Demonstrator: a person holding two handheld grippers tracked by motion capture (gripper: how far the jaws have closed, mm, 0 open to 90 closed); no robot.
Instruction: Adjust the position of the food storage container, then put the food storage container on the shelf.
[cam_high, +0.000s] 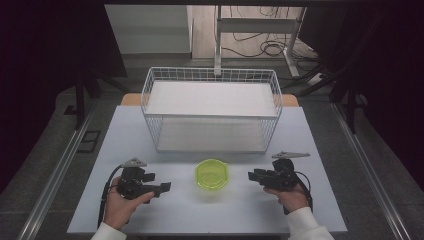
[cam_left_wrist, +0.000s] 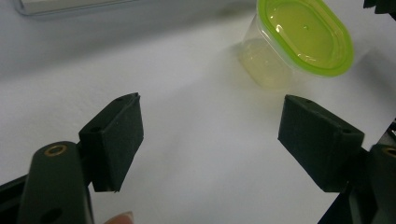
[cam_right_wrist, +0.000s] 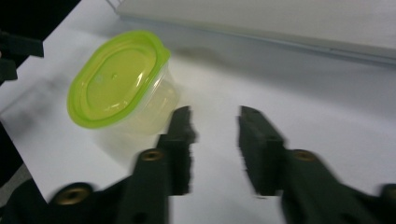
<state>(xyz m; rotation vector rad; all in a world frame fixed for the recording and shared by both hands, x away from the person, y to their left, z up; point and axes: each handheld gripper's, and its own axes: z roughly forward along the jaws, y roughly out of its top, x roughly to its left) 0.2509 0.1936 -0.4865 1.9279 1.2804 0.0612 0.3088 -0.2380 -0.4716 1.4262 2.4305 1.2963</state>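
High view shows the lidded green container (cam_high: 212, 174) standing upright near the table's (cam_high: 310, 150) front edge, midway between its two sides, just in front of the wire basket (cam_high: 212, 107). The left gripper (cam_high: 162, 187) sits to one side with jaws spread wide and empty; the right gripper (cam_high: 252, 175) is partly open and empty, probably closer, though its own view is blurred. A good grasp takes the clear body below the lid rim, squarely, closing gently so the tub neither tips nor slides.
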